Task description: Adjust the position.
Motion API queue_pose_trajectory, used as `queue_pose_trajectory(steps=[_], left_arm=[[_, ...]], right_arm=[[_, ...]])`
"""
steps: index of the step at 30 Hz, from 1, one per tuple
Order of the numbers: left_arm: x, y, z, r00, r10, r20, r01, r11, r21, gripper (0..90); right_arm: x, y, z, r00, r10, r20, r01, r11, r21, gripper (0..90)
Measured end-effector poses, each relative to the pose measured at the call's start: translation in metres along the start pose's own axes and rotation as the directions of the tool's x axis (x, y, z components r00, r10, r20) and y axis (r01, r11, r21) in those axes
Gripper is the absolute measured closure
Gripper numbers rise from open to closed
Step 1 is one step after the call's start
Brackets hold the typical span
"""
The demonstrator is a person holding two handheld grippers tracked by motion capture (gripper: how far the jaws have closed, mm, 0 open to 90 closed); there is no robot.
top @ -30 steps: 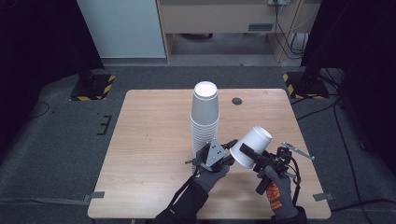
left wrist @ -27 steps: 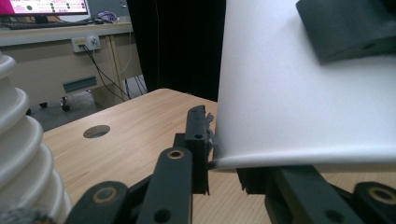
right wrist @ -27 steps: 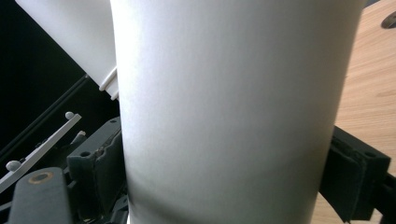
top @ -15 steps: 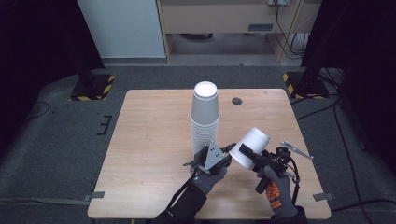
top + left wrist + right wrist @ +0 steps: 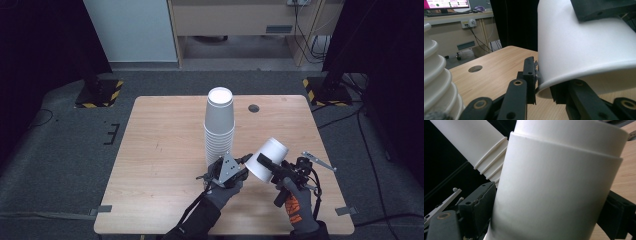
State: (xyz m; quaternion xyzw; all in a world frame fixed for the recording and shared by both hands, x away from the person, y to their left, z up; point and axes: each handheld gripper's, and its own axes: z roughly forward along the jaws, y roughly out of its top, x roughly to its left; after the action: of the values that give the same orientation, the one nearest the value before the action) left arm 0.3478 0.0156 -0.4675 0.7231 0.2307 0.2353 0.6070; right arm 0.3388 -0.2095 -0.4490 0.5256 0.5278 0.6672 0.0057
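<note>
At the near edge of the table [image 5: 150, 150], two gloved hands come in from the bottom, each one holding a gripper. The right gripper [image 5: 268, 166] is squeezed shut on a white paper cup [image 5: 268, 159]. One black jaw presses on each side of the cup. The cup is up off the table and tipped over, with its closed bottom pointing up and away and its open mouth pointing down to the left. In the right gripper view the cup looks like two cups, one tucked inside the other, because a second edge shows near the top.

The left gripper [image 5: 242, 166] sits just beside it, reaching over to the cup's open mouth. In the left gripper view its two jaws pinch the cup's rolled rim [image 5: 541, 91], one jaw outside and one inside.

A little farther back, just past the left gripper, a tall stack of white cups [image 5: 219, 127] stands upside down on the wood.

Farther still, near the far edge of the table, there is a small dark round hole [image 5: 254, 108].
</note>
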Motion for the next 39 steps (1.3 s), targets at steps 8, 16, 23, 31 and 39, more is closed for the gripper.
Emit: queue_pose_trajectory(steps=[8,16,23,31,39], left_arm=[[-0.002,0.001,0.005,0.9998,0.015,0.015,-0.014,0.9998,-0.013,71.4],[-0.001,0.002,0.001,0.9998,0.017,0.010,-0.017,0.9998,0.007,82.6],[0.000,0.003,-0.006,0.9997,0.010,0.020,-0.011,0.9999,0.006,84.0],[-0.003,0.004,-0.012,0.9987,0.019,0.048,-0.019,0.9997,0.012,85.4],[-0.003,0.007,-0.021,0.9972,0.028,0.070,-0.029,0.9994,0.020,85.8]], right_arm=[[0.001,-0.002,0.002,0.9999,-0.004,-0.012,0.004,1.000,0.013,13.4],[-0.001,-0.001,0.002,0.9999,-0.011,-0.013,0.011,1.000,0.009,10.1],[-0.002,0.001,0.002,0.9986,-0.053,-0.003,0.053,0.998,-0.016,4.3],[-0.004,0.003,0.000,0.9974,-0.068,0.025,0.069,0.996,-0.050,4.3],[-0.011,0.007,-0.004,0.9871,-0.125,0.100,0.132,0.989,-0.067,5.6]])
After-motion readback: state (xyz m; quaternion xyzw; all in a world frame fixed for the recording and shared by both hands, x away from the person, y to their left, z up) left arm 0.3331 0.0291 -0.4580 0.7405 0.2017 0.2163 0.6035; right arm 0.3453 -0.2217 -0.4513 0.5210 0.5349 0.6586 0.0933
